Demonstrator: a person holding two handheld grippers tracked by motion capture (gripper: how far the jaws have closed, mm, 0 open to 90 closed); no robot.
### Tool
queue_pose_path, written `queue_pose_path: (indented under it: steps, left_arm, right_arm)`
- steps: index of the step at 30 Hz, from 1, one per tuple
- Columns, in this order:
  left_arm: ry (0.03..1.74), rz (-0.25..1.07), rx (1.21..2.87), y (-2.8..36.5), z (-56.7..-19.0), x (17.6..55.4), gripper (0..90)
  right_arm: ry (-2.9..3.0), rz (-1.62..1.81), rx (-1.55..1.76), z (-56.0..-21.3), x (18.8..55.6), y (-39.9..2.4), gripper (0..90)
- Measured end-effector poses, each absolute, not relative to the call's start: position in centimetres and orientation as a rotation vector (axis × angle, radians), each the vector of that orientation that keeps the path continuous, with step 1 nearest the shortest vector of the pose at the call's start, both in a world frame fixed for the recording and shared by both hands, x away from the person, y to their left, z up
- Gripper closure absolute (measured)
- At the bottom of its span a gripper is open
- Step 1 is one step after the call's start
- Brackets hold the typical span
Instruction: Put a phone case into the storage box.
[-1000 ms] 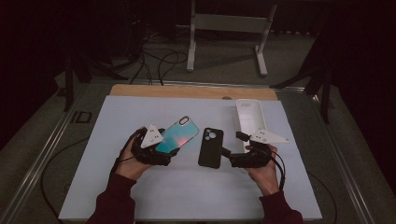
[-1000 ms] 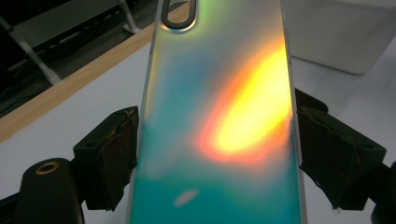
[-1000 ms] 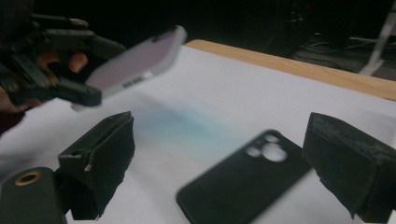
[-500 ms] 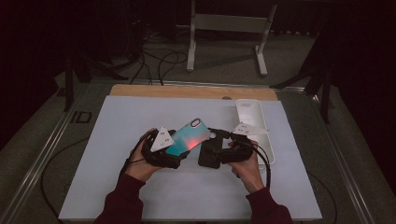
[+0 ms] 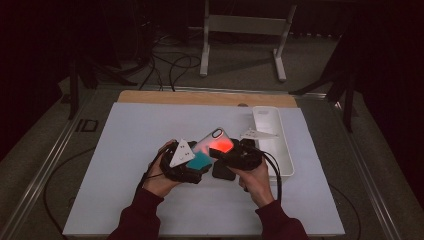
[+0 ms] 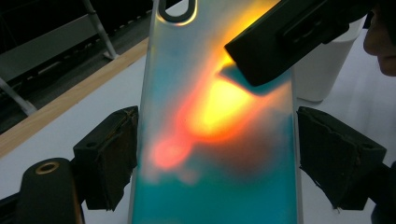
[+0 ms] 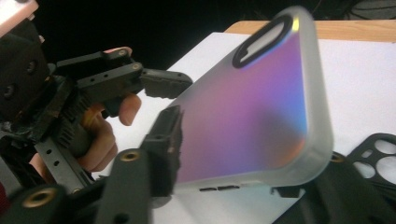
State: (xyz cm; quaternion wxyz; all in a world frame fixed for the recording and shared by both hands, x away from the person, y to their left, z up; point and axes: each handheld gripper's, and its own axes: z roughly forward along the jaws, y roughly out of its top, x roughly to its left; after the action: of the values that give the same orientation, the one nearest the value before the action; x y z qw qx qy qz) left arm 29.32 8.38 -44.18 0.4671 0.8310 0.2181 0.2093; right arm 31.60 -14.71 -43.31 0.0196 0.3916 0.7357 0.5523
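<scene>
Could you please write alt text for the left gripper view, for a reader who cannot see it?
A translucent phone case, teal with an orange-yellow glow, stands upright between the left gripper's two black jaws, which clamp its long edges. The right gripper's black jaw reaches onto its upper right, above a white table.

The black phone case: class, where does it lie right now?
In the high view, the black phone case lies flat on the white mat, near the middle, under the raised colourful case and between the two hands, left of the white tray.
</scene>
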Motion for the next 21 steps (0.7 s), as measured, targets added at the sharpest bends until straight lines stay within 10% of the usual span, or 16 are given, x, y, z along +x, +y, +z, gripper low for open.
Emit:
queue_pose_path:
  steps: [9, 11, 21]
  left_arm:
    - [0.517, 0.546, 2.075, 7.5, -44.8, 29.2, 17.0]
    - [0.508, 0.510, 2.053, 7.7, -44.9, 29.2, 25.7]
    - [0.547, 0.409, 2.050, 8.3, -44.8, 29.7, 10.0]
  right_arm:
    - [2.276, 1.798, 1.149, -42.9, 31.0, -14.2, 86.0]
    - [2.272, 1.747, 1.109, -42.6, 30.7, -14.0, 86.9]
    - [2.283, 1.706, 1.050, -42.0, 30.6, -14.2, 87.0]
